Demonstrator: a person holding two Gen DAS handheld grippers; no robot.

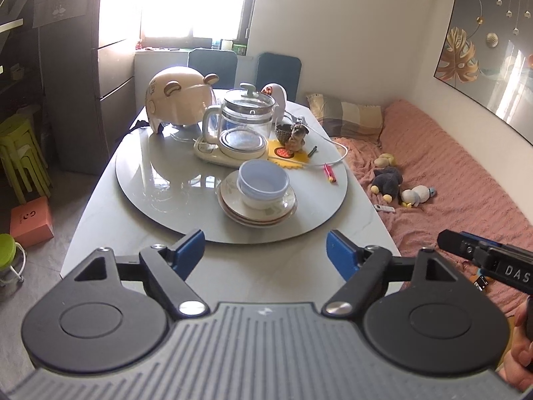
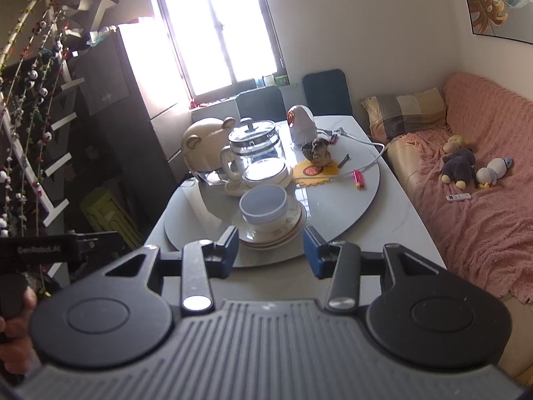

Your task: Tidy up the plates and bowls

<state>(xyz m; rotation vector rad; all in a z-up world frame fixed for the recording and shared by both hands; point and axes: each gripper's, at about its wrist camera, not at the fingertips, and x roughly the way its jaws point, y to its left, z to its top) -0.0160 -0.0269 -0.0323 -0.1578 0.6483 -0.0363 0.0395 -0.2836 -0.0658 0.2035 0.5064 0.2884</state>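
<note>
Plates [image 1: 256,208] sit in a short stack on the near right part of the round glass turntable [image 1: 160,193], and two nested bowls rest on top of them: a pale blue bowl [image 1: 263,178] inside a white bowl [image 1: 260,201]. From my right wrist view the same stack [image 2: 273,230] lies just beyond my fingers, close to the turntable's near edge.

My left claw [image 1: 266,255] hangs over the near strip of the white table [image 1: 100,233], its blue pads [image 1: 190,250] spread wide with nothing between them. The stack is ahead of it and apart from it. My right claw [image 2: 271,250] stands partly apart, also empty; the plates show in the gap between its pads [image 2: 230,246], but I touch none of them.

Farther back on the turntable stand a glass kettle [image 1: 246,116] on its cream base, a bear-eared helmet [image 1: 180,100] to its left, and a small figurine [image 1: 296,136] on a yellow mat [image 1: 289,156] to the right. A red lighter [image 1: 329,173] lies near the right rim. Right of the table a pink blanket [image 1: 433,173] covers a sofa, with plush toys [image 1: 389,180] on it. Green stools [image 1: 20,156] are stacked on the far left floor.
</note>
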